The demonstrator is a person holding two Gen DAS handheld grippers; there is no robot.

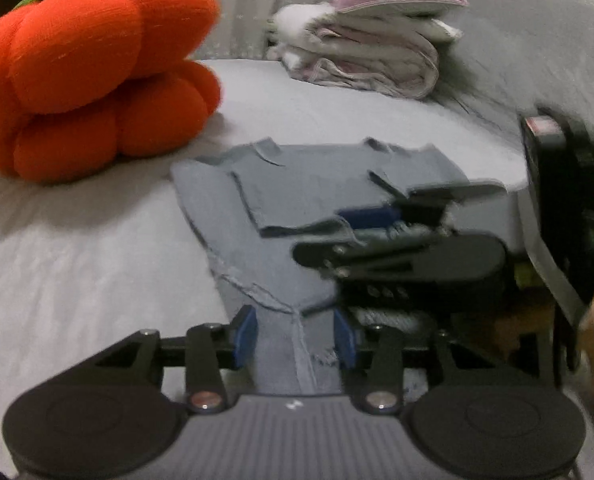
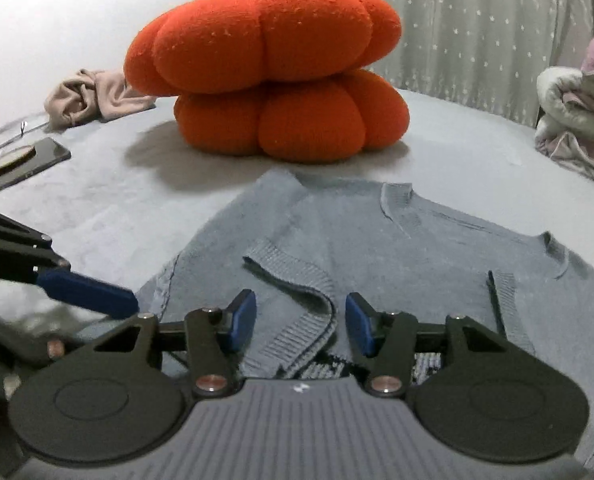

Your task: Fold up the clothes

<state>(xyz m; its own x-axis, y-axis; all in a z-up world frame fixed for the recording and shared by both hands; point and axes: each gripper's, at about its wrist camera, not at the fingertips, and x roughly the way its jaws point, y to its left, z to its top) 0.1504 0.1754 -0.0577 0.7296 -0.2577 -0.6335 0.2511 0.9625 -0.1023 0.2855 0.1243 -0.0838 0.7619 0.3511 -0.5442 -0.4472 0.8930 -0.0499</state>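
Observation:
A grey-blue knit sweater (image 1: 297, 184) (image 2: 377, 248) lies flat on the grey bed, its sleeves folded in over the body. My left gripper (image 1: 295, 336) stands at the near hem with a strip of the knit between its blue pads, and the jaws sit apart rather than clamped. My right gripper (image 2: 301, 322) is open over a ribbed sleeve cuff (image 2: 297, 280), which lies in the gap touching neither pad. In the left wrist view the right gripper (image 1: 377, 220) shows low over the sweater's right side. The left gripper's blue finger (image 2: 85, 292) shows at the left of the right wrist view.
A big orange pumpkin plush (image 1: 97, 72) (image 2: 273, 72) sits just beyond the sweater. A stack of folded bedding (image 1: 361, 56) (image 2: 577, 128) is at the back right. A beige cloth (image 2: 93, 96), a dark flat slab (image 2: 29, 164) and a wooden handle (image 2: 5, 164) lie far left.

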